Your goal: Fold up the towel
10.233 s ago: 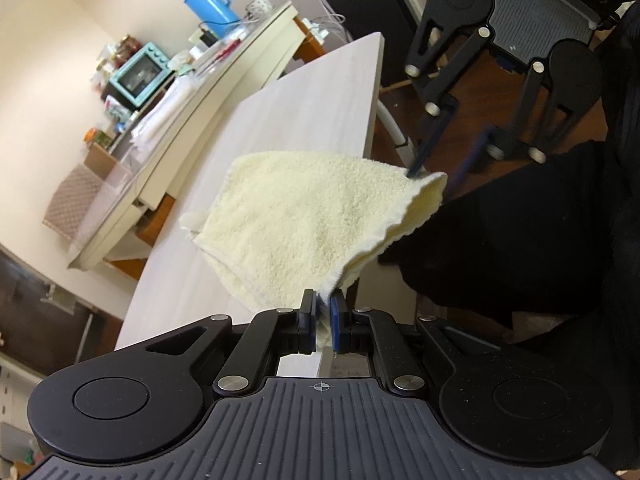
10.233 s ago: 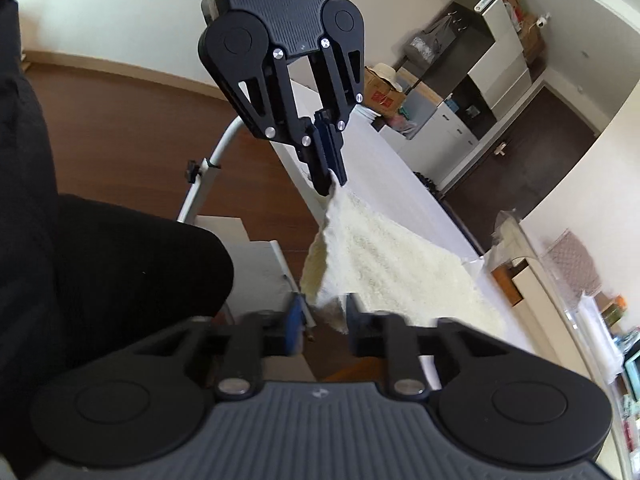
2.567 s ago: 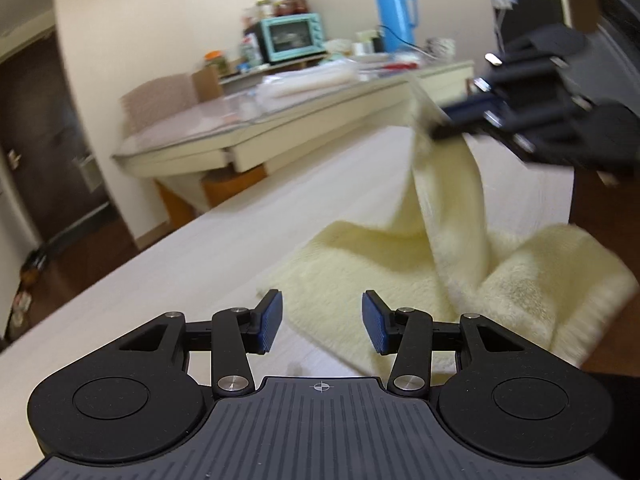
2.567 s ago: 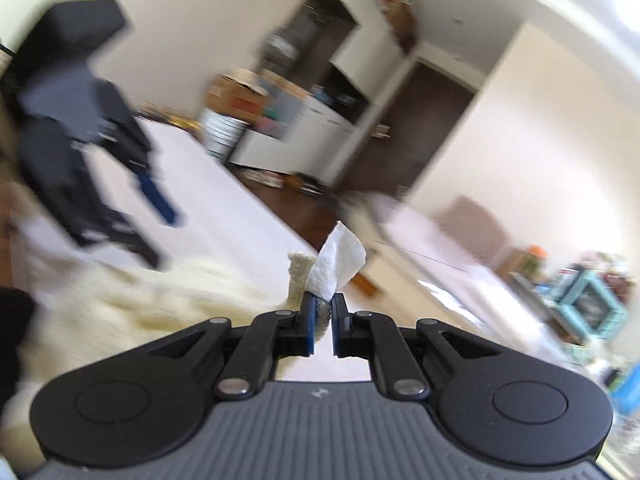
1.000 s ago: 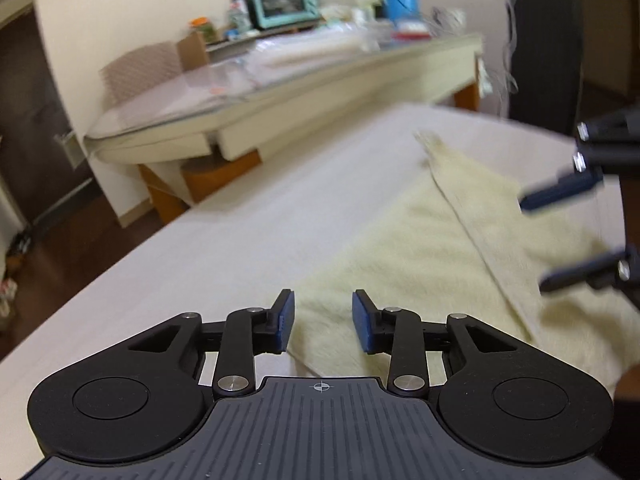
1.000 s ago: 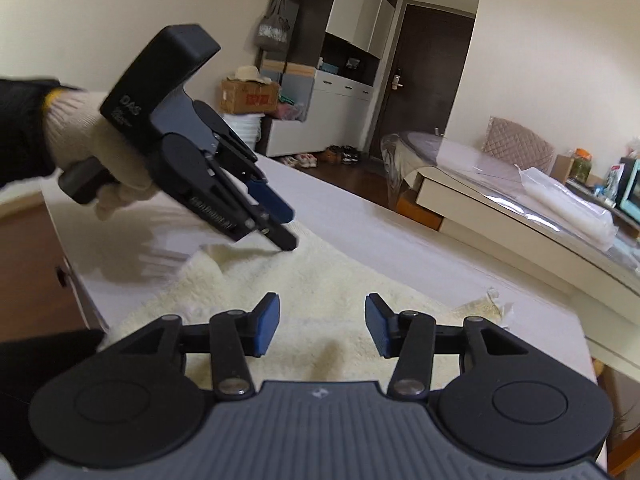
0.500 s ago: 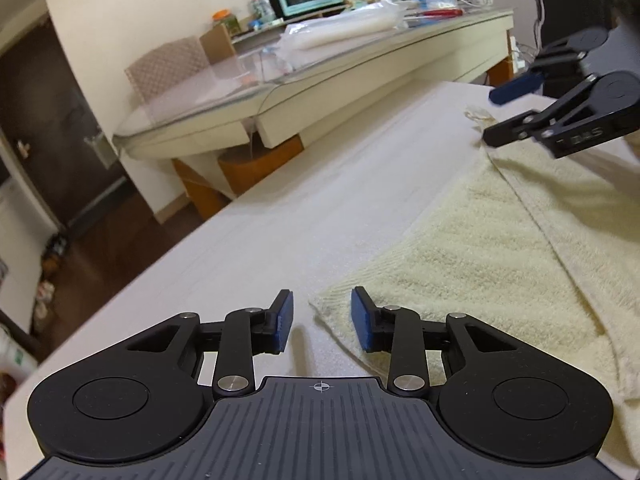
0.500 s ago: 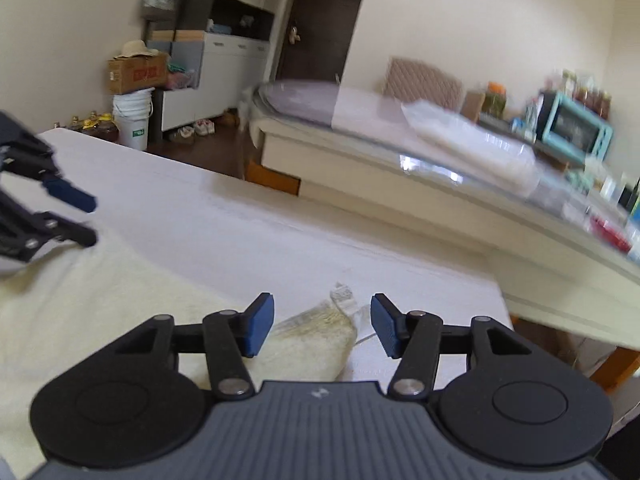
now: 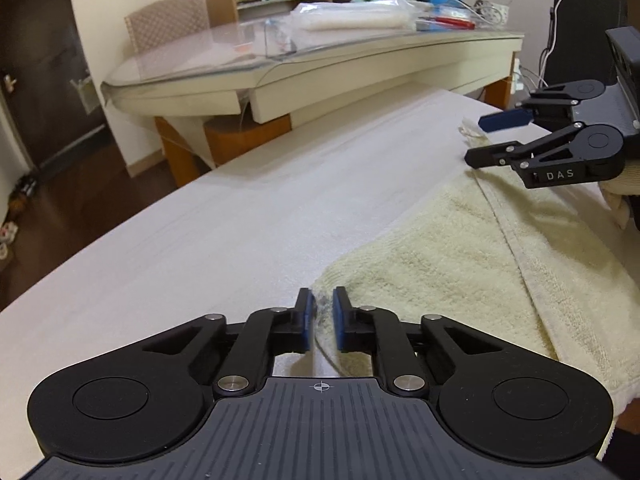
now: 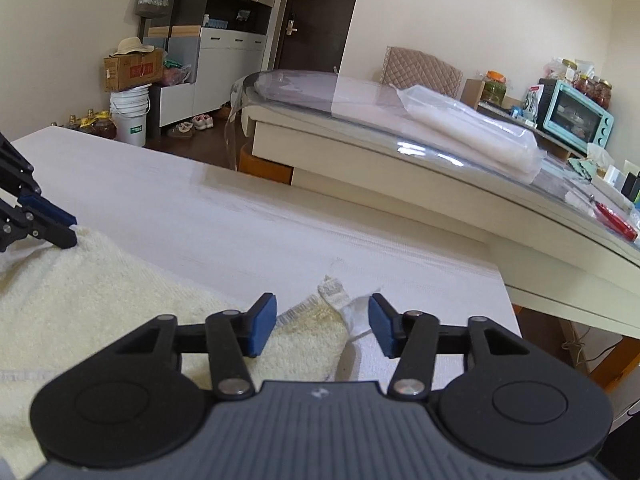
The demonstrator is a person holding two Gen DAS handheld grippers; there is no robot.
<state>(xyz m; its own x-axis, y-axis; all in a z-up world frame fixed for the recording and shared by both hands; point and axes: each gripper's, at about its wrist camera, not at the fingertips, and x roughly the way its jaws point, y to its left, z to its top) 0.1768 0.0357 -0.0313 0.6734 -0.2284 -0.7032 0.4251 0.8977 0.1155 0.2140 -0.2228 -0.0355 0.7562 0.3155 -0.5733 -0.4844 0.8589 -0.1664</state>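
Left wrist view gives us the left gripper (image 9: pixel 321 318), jaws pinched on a corner of the cream towel (image 9: pixel 452 248) lying on the white worktop (image 9: pixel 224 232). Only the right wrist view shows the right gripper (image 10: pixel 322 330), jaws apart over the label corner, plus a white bucket (image 10: pixel 129 116) by the wall.

Home living room: toaster oven (image 10: pixel 575 115), shoes (image 10: pixel 193 125) by door (image 10: pixel 316 14), glass-topped table (image 9: pixel 280 68).

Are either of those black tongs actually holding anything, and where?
The left tongs pinch a corner of the pale yellow terry towel. The right tongs are open, holding nothing.
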